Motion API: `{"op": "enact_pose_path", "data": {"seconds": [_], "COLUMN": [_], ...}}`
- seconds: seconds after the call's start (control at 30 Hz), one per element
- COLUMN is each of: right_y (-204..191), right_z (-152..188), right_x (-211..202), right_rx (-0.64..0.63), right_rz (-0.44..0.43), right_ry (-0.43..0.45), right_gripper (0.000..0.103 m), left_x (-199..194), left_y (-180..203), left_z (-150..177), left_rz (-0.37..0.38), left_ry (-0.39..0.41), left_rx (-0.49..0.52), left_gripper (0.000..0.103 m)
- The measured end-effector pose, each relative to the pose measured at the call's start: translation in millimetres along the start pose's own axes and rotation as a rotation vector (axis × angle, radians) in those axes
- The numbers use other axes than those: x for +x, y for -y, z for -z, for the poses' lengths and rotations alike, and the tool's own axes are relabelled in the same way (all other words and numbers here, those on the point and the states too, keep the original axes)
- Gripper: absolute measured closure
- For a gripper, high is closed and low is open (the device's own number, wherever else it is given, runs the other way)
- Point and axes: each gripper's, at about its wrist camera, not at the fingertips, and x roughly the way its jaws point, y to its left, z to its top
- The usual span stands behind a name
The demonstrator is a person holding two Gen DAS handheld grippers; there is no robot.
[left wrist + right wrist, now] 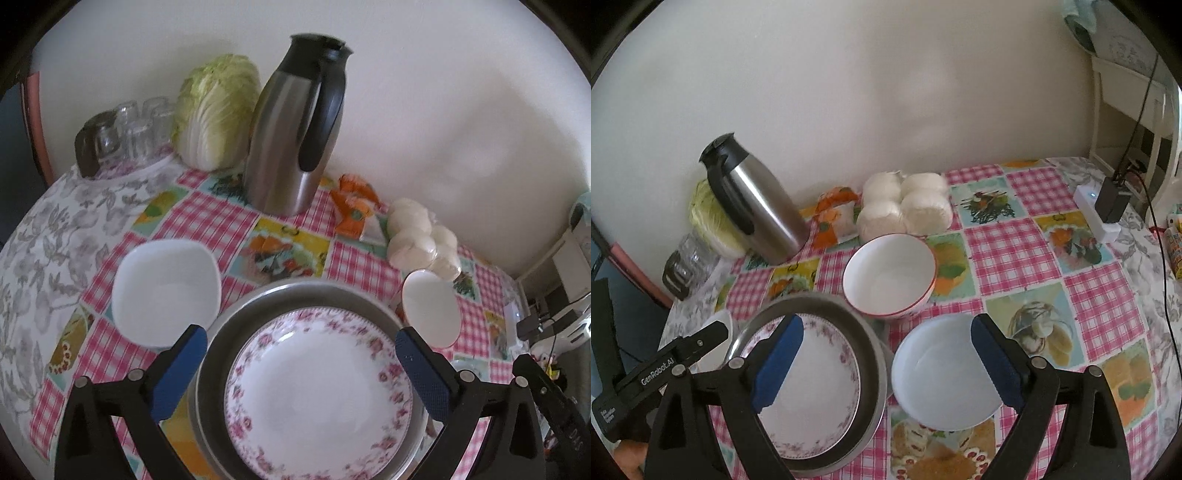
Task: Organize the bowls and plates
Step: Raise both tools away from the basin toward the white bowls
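checked tablecloth [1012, 254] | floral plate [317, 391] in metal pan [236, 317] | left gripper [301, 373] fingers wide, empty | right gripper [886, 365] fingers wide, seemingly empty

Both wrist views look steeply down, close; both share the floral plate [317, 391], seemingly

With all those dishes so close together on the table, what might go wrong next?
The floral plate sits loose inside the metal pan, so it could slide or clatter if the pan is lifted. The red-rimmed bowl and the plain white bowl crowd the pan, so an open tool could knock one. The tall steel jug behind them might tip if bumped.
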Motion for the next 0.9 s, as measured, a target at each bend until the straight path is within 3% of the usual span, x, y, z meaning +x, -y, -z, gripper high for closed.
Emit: {"op": "enact_pose_path", "data": {"seconds": [0.2,0.33,0.43,0.7,0.9], "right_y": [11.6,18.1,16.1,24.1,26.8], "right_z": [-5.8,-8.0,-9.2,-10.7,-19.8], "right_x": [6.5,15.7,26.0,53.8,57.3], "right_rx": [0.017,0.066,0.06,0.093,0.101], "right_rz": [0.022,-0.051,-0.052,-0.067,-0.07], "right_ry": [0.012,-0.017,-0.042,-0.07,-0.019], "right_gripper": [0.01,0.01,0.01,0.01,0.01], "left_x": [1.0,6.0,14.6,25.6,35.9], "left_y": [5.3,7.9,8.6,8.4,14.7], "left_z": [-11.3,-20.4,-23.1,-25.8,-26.3], "left_rz": [0.045,0.082,0.117,0.105,0.1], "left_ry": [0.044,0.043,0.028,0.068,0.08], "left_rx": [-0.007,-0.003,-0.002,0.004,0.029], "left_gripper": [0.0,0.0,0.0,0.0,0.0]}}
